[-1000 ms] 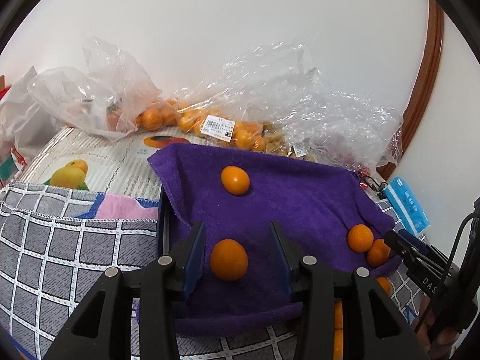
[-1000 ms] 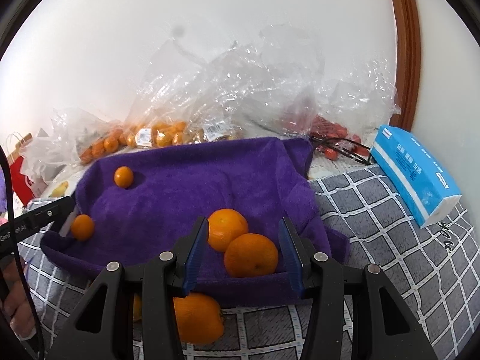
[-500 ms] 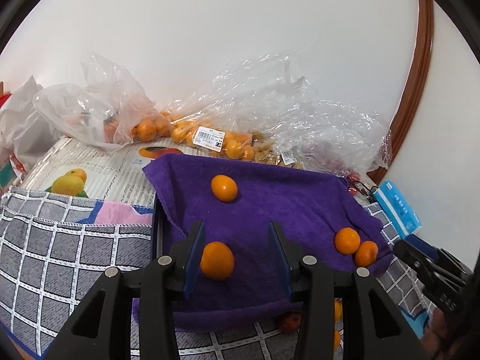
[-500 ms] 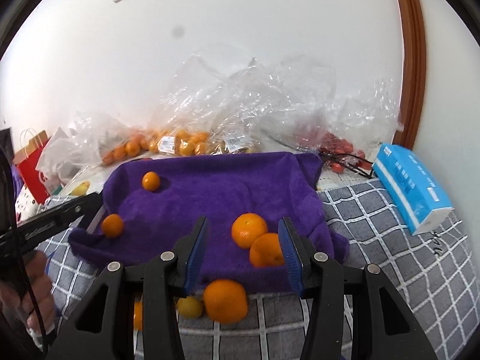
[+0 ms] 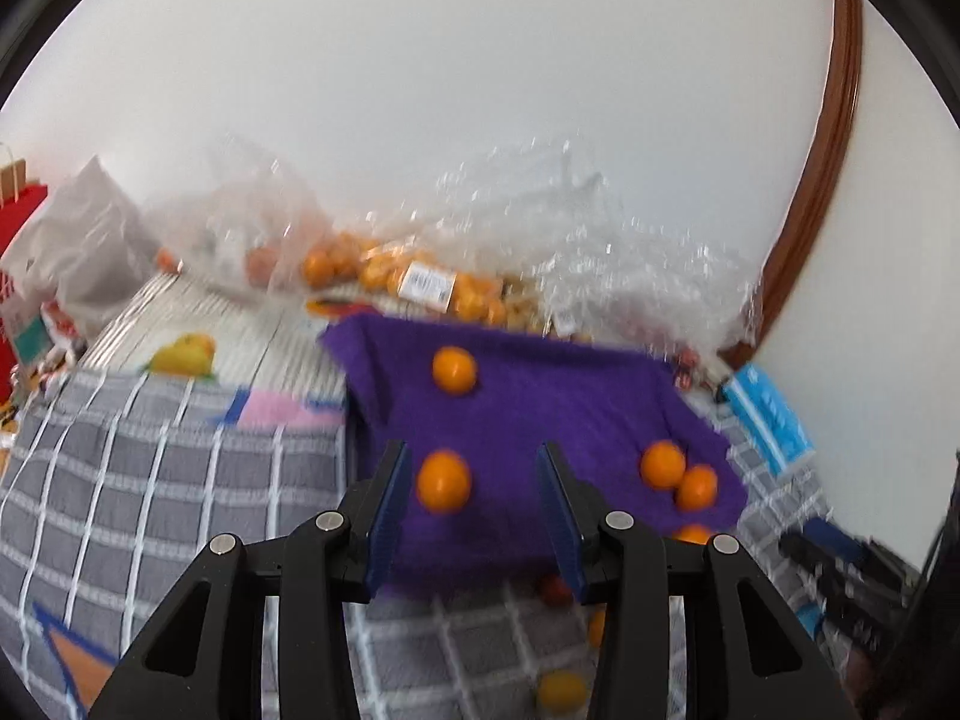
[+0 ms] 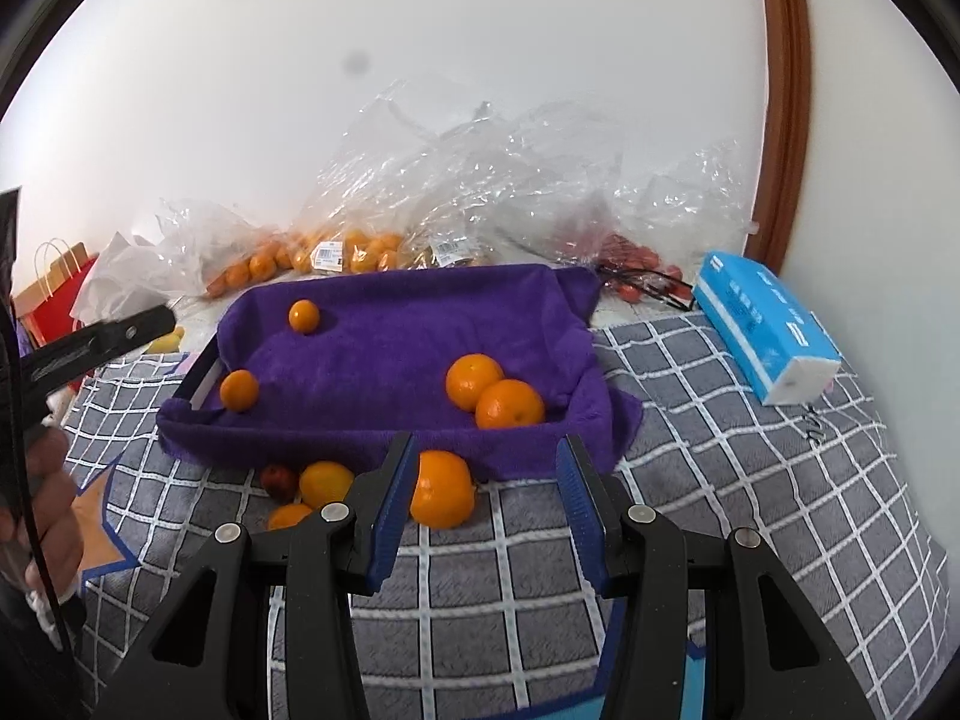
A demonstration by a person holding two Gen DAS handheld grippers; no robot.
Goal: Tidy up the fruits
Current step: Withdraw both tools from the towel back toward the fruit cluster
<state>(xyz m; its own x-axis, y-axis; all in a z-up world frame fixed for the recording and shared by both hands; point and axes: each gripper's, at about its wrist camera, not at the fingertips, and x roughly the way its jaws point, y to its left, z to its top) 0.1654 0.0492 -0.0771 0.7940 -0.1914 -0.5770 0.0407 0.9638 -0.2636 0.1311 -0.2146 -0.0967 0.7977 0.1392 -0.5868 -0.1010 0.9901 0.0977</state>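
Observation:
A tray lined with a purple towel (image 6: 390, 354) (image 5: 540, 396) rests on a grey checked quilt (image 6: 720, 450). Four oranges lie in it: one at the back left (image 6: 304, 316), one at the front left (image 6: 239, 390) (image 5: 444, 480), and a touching pair (image 6: 473, 381) (image 6: 510, 405) at the front right. In front of the tray, loose on the quilt, are a big orange (image 6: 441, 489), a second orange (image 6: 326, 483) and a small red fruit (image 6: 278, 480). My right gripper (image 6: 487, 450) is open and empty above the big orange. My left gripper (image 5: 470, 462) (image 6: 102, 342) is open and empty, short of the tray's front left.
Clear plastic bags (image 6: 480, 180) of small oranges (image 6: 360, 255) and red fruit (image 6: 630, 264) pile up against the white wall behind the tray. A blue tissue pack (image 6: 762, 324) lies to the right. Left of the bags stands a red paper bag (image 6: 54, 294). A brown door frame (image 6: 786, 90) rises at the right.
Both grippers have drawn back and upward from the tray, so the oranges look smaller. The loose fruit in front of the tray has come into view. Both stay open.

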